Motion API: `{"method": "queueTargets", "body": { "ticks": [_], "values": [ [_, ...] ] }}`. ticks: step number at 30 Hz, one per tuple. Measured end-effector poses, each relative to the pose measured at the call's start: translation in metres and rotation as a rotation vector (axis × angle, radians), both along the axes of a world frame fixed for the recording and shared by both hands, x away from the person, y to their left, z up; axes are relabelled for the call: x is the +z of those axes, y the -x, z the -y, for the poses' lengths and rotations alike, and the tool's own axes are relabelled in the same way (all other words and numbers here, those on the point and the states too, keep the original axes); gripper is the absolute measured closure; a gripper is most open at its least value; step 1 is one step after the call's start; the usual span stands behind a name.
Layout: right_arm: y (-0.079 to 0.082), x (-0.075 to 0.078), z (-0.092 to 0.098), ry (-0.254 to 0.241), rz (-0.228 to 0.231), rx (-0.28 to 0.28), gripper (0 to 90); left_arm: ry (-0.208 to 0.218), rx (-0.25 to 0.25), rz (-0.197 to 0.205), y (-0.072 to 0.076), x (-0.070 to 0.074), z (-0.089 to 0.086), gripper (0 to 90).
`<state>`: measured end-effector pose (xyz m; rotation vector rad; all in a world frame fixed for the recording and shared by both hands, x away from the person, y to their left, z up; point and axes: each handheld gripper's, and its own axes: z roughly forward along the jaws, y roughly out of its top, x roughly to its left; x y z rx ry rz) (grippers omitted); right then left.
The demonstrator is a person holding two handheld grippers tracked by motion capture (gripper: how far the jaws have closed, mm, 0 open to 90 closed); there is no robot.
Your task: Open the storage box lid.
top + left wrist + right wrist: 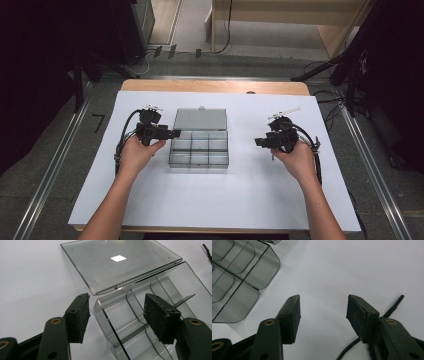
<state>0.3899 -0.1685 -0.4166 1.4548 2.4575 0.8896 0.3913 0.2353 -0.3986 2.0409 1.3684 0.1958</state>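
Left gripper (pixel 116 315): jaws spread wide, nothing pinched — they straddle the near corner wall of the organiser box (pixel 150 322), pads clear of it.
Right gripper (pixel 323 315): jaws spread, empty, over bare white sheet (pixel 362 267), well apart from the box's rounded compartments.
Organiser box: smoky clear plastic, divided, mid-table between both hands.
Lid (pixel 117 265): hinged open, lying flat behind the compartments.
Table (pixel 215 86): wooden edge past the sheet.

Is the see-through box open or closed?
Open. The box's lid lies flat on the table behind it, and its compartments look empty.
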Motion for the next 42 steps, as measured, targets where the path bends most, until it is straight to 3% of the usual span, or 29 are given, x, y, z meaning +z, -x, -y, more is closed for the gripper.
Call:
{"method": "queueTargets", "body": {
  "ticks": [7,31,42],
  "values": [
    [-0.001,-0.002,0.005,0.077,-0.006,-0.025,46.5,-0.003,0.001,0.001,0.000,0.000,0.000,38.8],
    [-0.005,-0.006,0.028,0.153,-0.057,-0.112,46.8,0.009,-0.001,-0.002,0.001,0.000,-0.002,39.0],
    [-0.008,-0.011,0.033,0.186,-0.074,-0.124,46.5,0.016,0.009,0.003,0.002,0.002,-0.006,39.2]
  ]
}}
